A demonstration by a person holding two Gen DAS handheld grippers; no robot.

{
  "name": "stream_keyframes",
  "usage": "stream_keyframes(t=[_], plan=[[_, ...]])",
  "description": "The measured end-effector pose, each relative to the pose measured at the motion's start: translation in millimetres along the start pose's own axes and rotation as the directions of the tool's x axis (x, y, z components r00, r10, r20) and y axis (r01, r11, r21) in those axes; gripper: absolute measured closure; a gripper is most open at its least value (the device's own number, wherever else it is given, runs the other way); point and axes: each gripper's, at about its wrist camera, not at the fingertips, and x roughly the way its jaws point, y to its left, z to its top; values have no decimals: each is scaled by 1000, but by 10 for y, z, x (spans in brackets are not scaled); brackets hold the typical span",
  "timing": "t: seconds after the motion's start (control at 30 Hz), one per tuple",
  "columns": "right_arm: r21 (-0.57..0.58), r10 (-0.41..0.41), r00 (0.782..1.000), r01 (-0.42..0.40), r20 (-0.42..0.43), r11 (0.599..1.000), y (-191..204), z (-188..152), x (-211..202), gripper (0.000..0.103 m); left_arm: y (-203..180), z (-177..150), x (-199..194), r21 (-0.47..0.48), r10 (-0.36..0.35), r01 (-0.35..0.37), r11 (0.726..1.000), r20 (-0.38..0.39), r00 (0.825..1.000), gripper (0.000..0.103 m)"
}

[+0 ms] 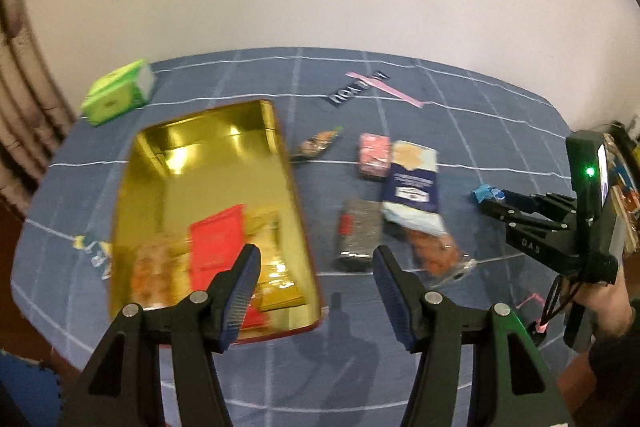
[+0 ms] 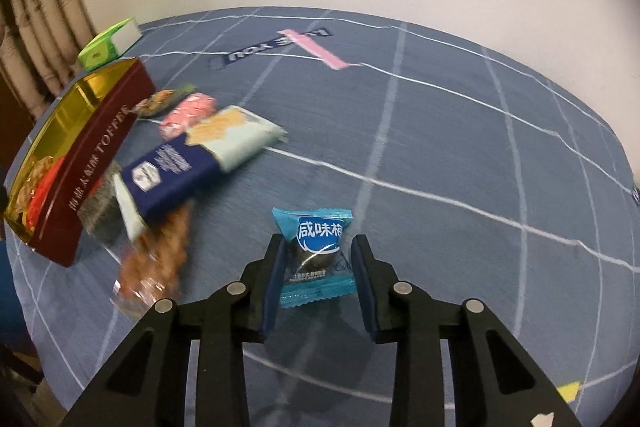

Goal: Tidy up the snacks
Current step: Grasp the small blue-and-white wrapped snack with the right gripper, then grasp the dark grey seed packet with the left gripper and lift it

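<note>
A gold-lined tin (image 1: 140,163) with dark red outer walls (image 2: 96,163) holds several snack packets, one red (image 1: 218,239). My left gripper (image 1: 316,257) is open and empty above the tin's near right corner. My right gripper (image 2: 320,247) is partly open, its jaws on either side of a small blue candy packet (image 2: 316,251) on the cloth; it also shows in the left wrist view (image 1: 486,193). Loose snacks lie between: a navy-and-mint packet (image 2: 192,163), a pink packet (image 2: 188,115), a grey packet (image 1: 358,227), an orange snack bag (image 2: 154,259) and a dark packet (image 1: 318,143).
A blue checked tablecloth (image 2: 440,147) covers the table. A green box (image 1: 118,93) stands at the far left corner near a curtain. A pink strip and dark label (image 2: 304,45) lie at the back. The white wall is behind.
</note>
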Motion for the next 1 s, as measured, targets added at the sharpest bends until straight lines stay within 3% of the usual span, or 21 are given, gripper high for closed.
stream_keyframes(t=[0.1,0.27,0.5,0.7,1.0], plan=[[22,-17,1000,17,12,1000,-136,-85,-50,73,-99,45,72,26,-20,20,999,-12,1000,43],[71,9,1000,-10,14,997,-264,-137,-61,72,-217,152,273,25,-41,44,999,-110,993,43],[24,-26,1000,26,15,999,-208,-196,-29,73,-210,352,552,-50,-80,70,996,-266,961,45],[48,2,1000,-3,15,999,-269,-185,-28,74,-191,438,680,-91,-109,85,992,-306,946,45],[67,45,998,-48,39,997,-324,-147,-113,71,-271,409,831,-27,-82,78,997,-326,942,45]])
